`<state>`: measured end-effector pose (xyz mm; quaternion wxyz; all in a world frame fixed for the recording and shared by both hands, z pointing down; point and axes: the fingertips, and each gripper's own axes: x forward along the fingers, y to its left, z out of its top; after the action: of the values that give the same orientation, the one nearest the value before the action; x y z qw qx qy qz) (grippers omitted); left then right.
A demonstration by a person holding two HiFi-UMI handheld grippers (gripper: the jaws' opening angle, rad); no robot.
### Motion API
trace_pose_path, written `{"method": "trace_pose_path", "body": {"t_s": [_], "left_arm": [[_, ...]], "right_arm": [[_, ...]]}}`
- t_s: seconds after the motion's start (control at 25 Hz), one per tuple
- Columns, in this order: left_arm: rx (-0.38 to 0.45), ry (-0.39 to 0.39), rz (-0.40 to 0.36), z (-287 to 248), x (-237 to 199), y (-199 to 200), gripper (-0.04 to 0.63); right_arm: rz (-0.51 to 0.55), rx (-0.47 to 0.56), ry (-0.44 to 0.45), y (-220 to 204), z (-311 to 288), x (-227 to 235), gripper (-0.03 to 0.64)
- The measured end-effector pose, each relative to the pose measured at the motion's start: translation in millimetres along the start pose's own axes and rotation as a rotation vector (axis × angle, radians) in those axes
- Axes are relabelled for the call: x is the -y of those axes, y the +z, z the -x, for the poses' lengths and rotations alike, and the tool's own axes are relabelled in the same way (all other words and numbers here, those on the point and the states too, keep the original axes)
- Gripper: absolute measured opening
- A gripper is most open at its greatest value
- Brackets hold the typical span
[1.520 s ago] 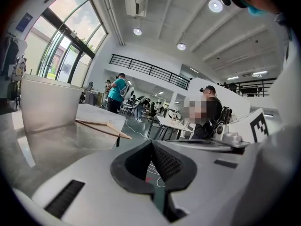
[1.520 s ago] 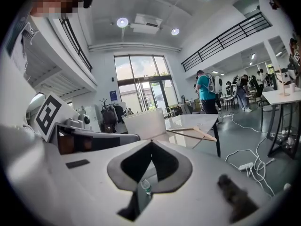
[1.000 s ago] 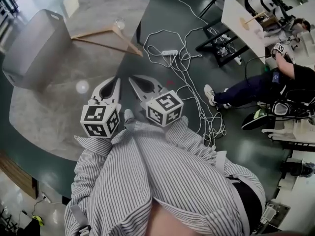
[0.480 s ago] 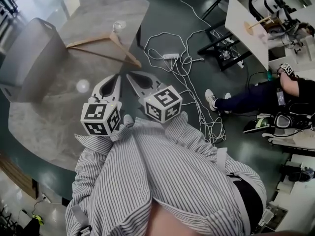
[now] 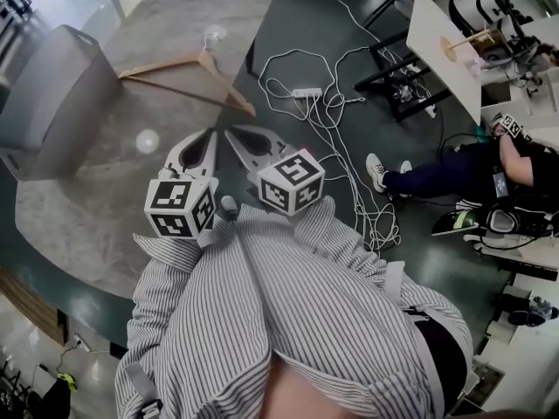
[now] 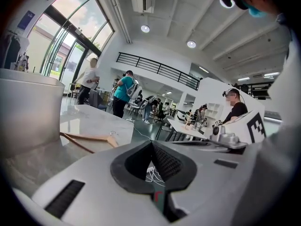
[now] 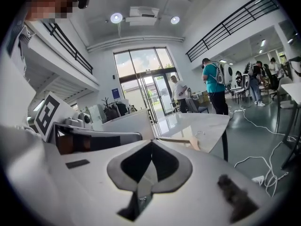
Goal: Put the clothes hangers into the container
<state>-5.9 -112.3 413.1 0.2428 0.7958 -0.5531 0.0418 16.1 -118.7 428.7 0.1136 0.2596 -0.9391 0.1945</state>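
"Table and bin first: where were they?"

"The grey stone-look round table (image 5: pixel 96 199) spread beneath and ahead of both grippers. The tall grey plastic container (image 5: pixel 52 94) stood on it, ahead and well to the left of the left gripper (image 5: pixel 211 134)."

"And the hanger?"

"The wooden clothes hanger (image 5: pixel 206 58), with its small metal hook, lay flat on the tabletop ahead of both grippers. It was apart from them, to the right of the container and not inside it."

"The grippers themselves?"

"The left gripper was clenched on nothing, its tips meeting. The right gripper (image 5: pixel 231 132), just beside it, was likewise closed and empty."
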Motion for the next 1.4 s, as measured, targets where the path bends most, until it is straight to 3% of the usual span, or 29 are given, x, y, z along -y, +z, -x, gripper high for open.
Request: {"method": "trace_pose_path", "body": {"t_s": [0.6,1.0,1.4], "left_arm": [[-0.033,-0.076,-0.022,-16,-27,31,0.01],[-0.063,-0.123,-0.025,-25,-46,24,0.009],[-0.082,-0.124,-0.018,-36,-39,20,0.009]], "right_arm": [[-0.028,0.011,-0.087,23,-32,10,0.014],[-0.053,-0.008,-0.156,11,-48,15,0.014],[-0.075,-0.01,-0.165,10,-40,30,0.014]]}}
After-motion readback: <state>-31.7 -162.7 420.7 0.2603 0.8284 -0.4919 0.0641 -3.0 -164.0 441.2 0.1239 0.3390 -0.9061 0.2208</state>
